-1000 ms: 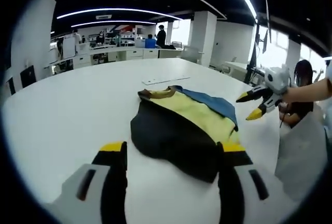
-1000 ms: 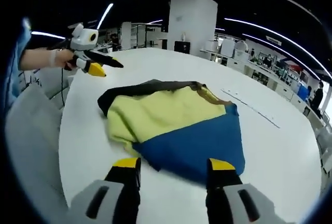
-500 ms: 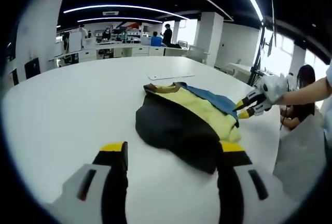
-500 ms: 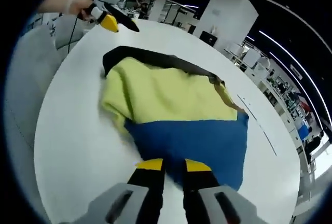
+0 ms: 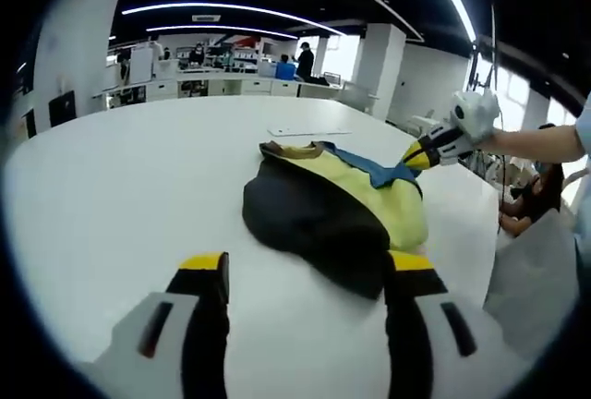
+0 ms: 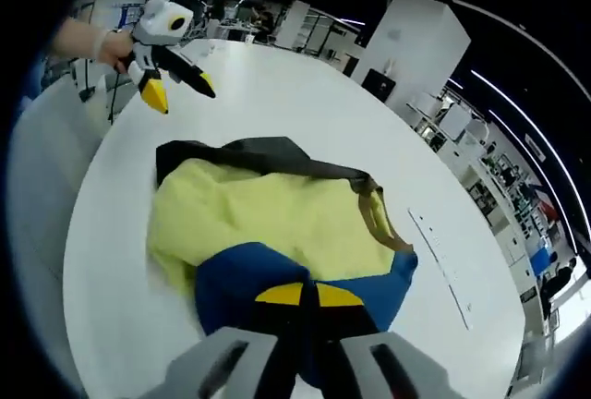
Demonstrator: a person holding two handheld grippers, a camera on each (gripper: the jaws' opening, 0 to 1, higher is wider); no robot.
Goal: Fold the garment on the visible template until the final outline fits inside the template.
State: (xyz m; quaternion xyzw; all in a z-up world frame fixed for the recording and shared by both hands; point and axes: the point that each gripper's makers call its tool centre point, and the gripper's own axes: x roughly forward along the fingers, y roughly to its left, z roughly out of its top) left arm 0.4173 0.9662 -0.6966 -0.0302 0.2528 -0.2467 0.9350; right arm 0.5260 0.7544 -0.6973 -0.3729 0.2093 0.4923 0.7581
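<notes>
A garment with black point(image 5: 305, 223), yellow point(image 5: 388, 200) and blue panels lies crumpled on the round white table point(image 5: 120, 187). In the right gripper view my right gripper point(image 6: 309, 296) is shut on the blue panel point(image 6: 235, 279), which is raised and curled over the yellow part point(image 6: 277, 219). The left gripper view shows that same right gripper point(image 5: 417, 155) pinching the blue edge at the garment's far right side. My left gripper point(image 5: 307, 265) stands open just short of the black hem, with nothing between its jaws. It also appears as the left gripper point(image 6: 180, 94), held in a hand, off the garment's black side.
A thin pale strip point(image 5: 309, 130) lies on the table beyond the collar, seen as a line of marks point(image 6: 439, 260). The table edge curves close on the person's side, where grey cloth point(image 5: 536, 279) hangs. Desks, a white pillar point(image 5: 383, 66) and people stand far behind.
My right gripper went from open over the blue panel to shut on it, then lifted it back over the yellow part. The left gripper stayed open, hovering near the black hem.
</notes>
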